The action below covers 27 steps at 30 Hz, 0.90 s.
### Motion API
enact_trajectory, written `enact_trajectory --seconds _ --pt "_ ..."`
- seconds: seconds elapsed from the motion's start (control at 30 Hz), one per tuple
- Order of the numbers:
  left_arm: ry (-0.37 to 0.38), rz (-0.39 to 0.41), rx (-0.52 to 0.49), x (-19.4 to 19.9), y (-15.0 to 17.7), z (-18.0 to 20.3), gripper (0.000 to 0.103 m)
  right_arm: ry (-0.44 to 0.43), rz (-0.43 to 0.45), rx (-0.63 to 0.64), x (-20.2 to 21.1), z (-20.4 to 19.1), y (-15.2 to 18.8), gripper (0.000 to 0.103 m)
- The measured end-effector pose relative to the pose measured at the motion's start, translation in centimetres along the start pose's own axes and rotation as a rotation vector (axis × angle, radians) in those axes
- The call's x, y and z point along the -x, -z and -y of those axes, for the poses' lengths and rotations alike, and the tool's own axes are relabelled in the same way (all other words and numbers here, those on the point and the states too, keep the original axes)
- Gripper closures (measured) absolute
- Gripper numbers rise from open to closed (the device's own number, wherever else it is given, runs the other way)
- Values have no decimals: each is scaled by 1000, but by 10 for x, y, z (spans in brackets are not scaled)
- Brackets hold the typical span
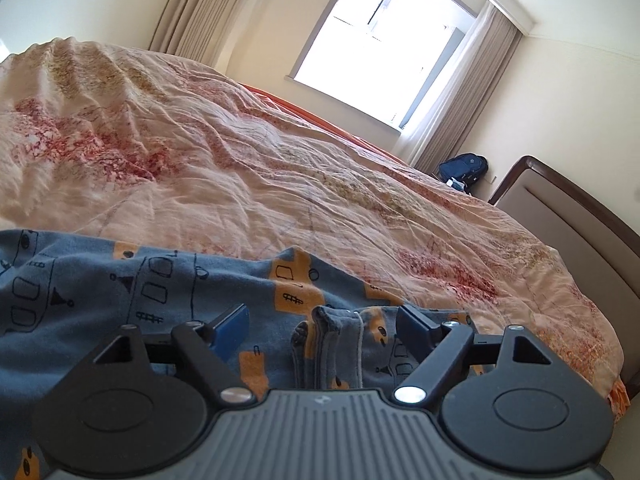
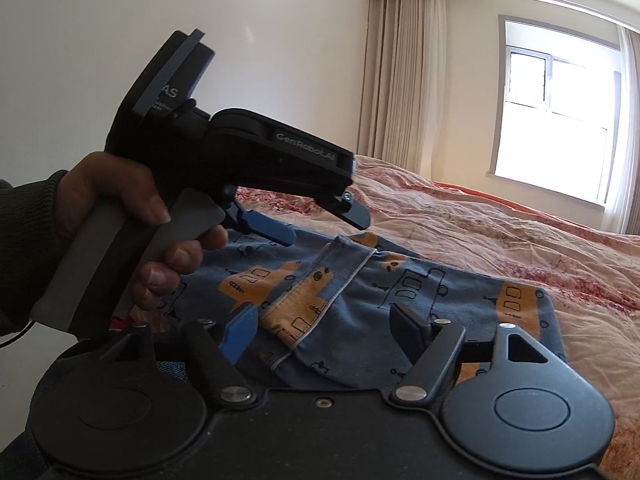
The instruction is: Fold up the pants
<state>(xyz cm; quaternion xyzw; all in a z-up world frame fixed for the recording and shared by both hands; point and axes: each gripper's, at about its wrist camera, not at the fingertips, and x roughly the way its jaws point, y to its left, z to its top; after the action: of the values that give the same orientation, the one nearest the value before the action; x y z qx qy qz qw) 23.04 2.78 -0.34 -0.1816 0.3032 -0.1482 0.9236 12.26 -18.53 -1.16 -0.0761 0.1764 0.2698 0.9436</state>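
Note:
Blue pants [image 1: 120, 288] printed with orange and black shapes lie on the bed near its front edge. In the left wrist view my left gripper [image 1: 324, 328] is open just above them, and a bunched hem [image 1: 332, 344] lies between its blue pads. In the right wrist view the pants [image 2: 360, 292] lie partly folded, showing a white-stitched seam. My right gripper [image 2: 324, 330] stands open low over the near part of the cloth. The left gripper [image 2: 320, 226], held by a hand [image 2: 120, 200], hovers open over the far left part of the pants.
A wrinkled pink and red floral quilt [image 1: 240, 152] covers the bed. A padded brown-framed headboard [image 1: 568, 216] rises at the right. A dark blue backpack [image 1: 464, 168] sits on the floor by the curtains under the bright window [image 1: 380, 40].

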Motion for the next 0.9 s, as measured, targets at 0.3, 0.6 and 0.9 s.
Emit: enact_trajectory --seconds 0.3,0.6,0.9 --pt "18 -49 -81 -17 -7 12 53 -101 -63 13 -17 -15 -2 59" --pt "-43 -78 -102 -21 -13 14 88 -63 -84 10 -27 -27 -2 87" --pt "-48 -56 -147 -2 -14 30 95 -74 -28 -23 -4 -28 -9 97"
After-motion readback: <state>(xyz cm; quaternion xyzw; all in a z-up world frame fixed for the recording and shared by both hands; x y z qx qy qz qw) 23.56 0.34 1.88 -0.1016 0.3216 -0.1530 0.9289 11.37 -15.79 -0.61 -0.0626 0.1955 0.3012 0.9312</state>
